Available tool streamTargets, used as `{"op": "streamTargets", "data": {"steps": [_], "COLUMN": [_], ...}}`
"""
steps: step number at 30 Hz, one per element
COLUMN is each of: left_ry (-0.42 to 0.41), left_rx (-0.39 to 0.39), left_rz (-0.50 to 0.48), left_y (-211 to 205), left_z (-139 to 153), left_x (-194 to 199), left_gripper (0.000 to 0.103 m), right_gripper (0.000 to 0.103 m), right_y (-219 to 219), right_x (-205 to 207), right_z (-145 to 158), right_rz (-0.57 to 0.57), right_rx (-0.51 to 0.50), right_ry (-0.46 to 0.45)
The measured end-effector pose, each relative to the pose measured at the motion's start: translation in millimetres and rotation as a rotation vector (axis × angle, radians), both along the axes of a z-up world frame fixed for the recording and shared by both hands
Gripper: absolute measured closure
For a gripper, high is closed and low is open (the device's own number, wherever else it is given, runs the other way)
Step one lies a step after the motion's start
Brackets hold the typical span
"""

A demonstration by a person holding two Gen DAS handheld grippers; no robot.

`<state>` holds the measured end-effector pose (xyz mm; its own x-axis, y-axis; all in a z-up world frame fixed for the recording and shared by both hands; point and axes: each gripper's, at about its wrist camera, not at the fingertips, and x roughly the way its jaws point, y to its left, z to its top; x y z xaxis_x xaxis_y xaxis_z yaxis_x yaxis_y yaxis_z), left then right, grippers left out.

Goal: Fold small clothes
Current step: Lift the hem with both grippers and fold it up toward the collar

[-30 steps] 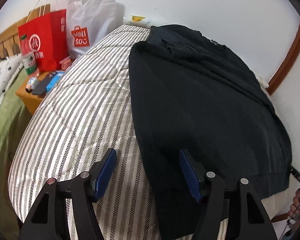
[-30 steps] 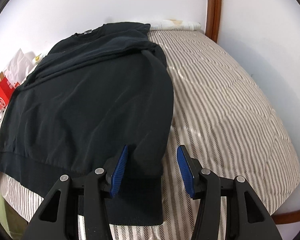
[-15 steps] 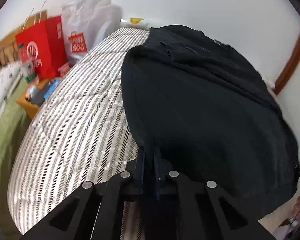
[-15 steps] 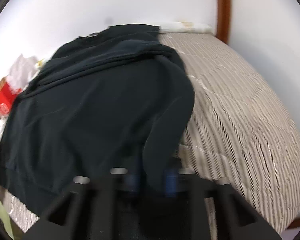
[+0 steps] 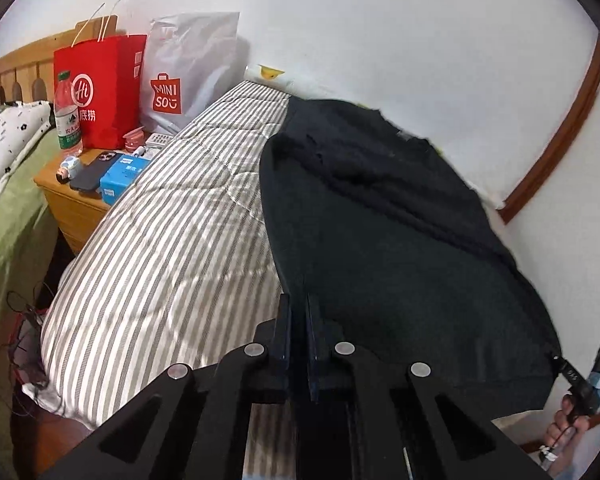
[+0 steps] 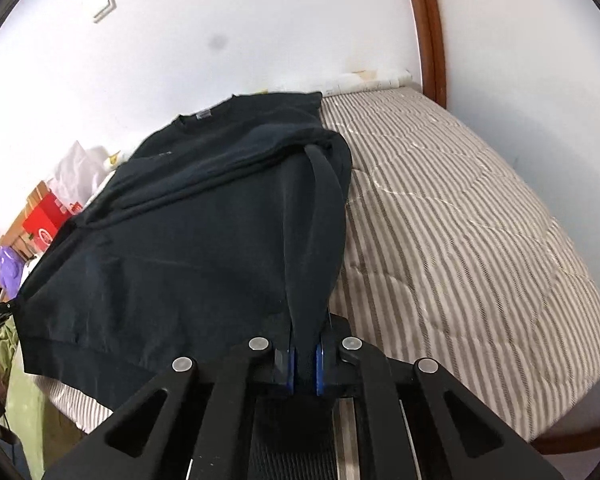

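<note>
We've got the left gripper (image 5: 298, 320) and right gripper (image 6: 304, 356) each clamped on a bottom corner of the black sweater (image 6: 204, 240), which lies on the striped bed (image 6: 460, 220). To fold it well, we'd lift both corners evenly and carry the hem up toward the collar, keeping it taut. The sweater stretches away ahead of both grippers, its collar by the wall.
</note>
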<state>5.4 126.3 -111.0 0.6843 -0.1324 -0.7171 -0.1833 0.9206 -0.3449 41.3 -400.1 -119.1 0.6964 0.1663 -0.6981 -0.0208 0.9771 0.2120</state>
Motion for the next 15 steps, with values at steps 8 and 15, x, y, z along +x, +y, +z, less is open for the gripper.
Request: {"op": "streamTargets", "data": {"steps": [8, 15], "left_ry": [-0.061, -0.126], "left_rx": [-0.05, -0.046], "left_rz": [-0.025, -0.021], "left_y": [7, 17], "left_z": [17, 32], "left_x": [-19, 10], "left_gripper": [0.097, 0.097], "right_gripper": [0.096, 0.096], "right_y": [-7, -2], "right_x": [-39, -16], "right_z": [25, 55], "right_rz": [0.033, 0.02], "right_rx": [0.011, 0.044], "right_ry": [-0.082, -0.169]}}
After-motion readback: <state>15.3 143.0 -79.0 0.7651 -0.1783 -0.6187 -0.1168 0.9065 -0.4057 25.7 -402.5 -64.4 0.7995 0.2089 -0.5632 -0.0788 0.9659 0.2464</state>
